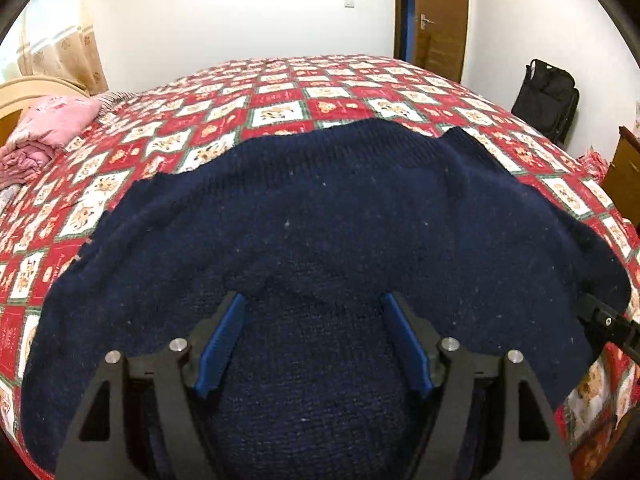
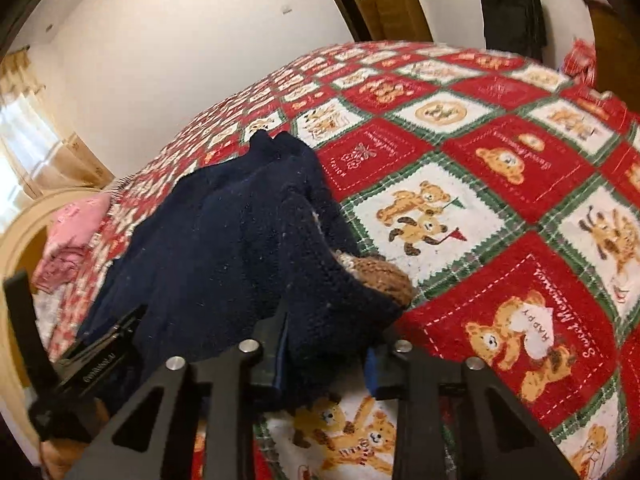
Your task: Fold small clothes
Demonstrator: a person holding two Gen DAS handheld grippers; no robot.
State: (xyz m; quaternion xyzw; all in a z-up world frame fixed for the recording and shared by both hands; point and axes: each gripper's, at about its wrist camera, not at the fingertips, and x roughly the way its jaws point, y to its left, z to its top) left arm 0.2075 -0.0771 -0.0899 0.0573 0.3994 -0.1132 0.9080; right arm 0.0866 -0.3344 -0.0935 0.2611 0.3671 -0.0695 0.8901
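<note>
A navy knitted sweater (image 1: 320,208) lies spread flat across the red teddy-bear bedspread (image 1: 280,92). My left gripper (image 1: 314,300) hovers over the sweater's near part, its blue pads (image 1: 224,340) standing wide apart and open, with only flat fabric below them. In the right wrist view the sweater (image 2: 224,240) is bunched at its right corner, where a brown knitted patch (image 2: 380,276) shows. My right gripper (image 2: 328,344) is shut on that corner, fabric pinched between its fingers. The right gripper's tip (image 1: 608,324) also shows at the sweater's right edge in the left wrist view.
Pink folded clothes (image 1: 48,128) sit at the bed's left by a wooden headboard (image 1: 24,92). A black bag (image 1: 548,96) stands against the far wall beside a wooden door (image 1: 436,20). A wooden cabinet (image 1: 624,172) stands by the bed's right side.
</note>
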